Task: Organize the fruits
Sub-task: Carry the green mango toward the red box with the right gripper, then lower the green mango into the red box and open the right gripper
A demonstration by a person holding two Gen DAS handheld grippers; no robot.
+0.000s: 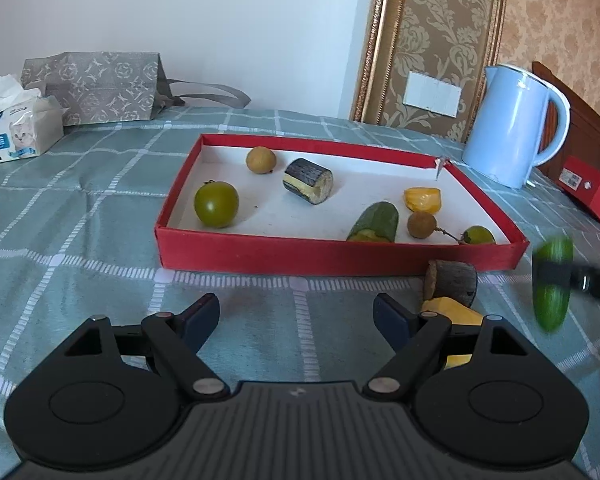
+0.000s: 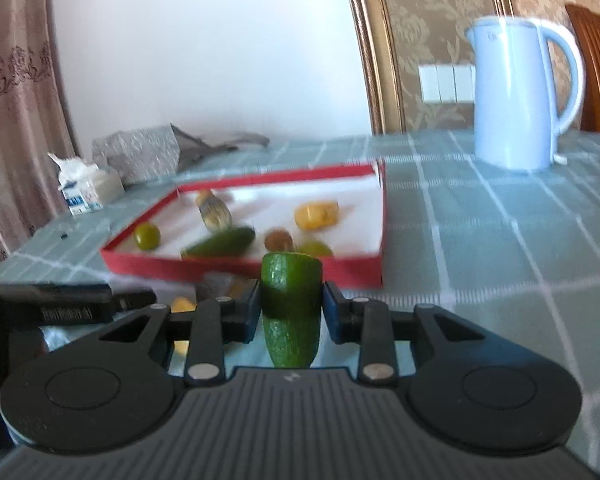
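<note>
**Surfaces and finishes**

We see a woven checked tablecloth (image 1: 80, 240), matt and slightly creased, over the counter. The red tray (image 1: 300, 256) looks like matt cardboard with a white paper lining. The blue kettle (image 1: 508, 124) is smooth, glossy plastic. The cucumber piece (image 2: 291, 300) has shiny, faintly bumpy skin. The gripper bodies are matt black plastic with bare metal pivot pins; the tissue pack (image 1: 16, 136) is glossy film.
</note>
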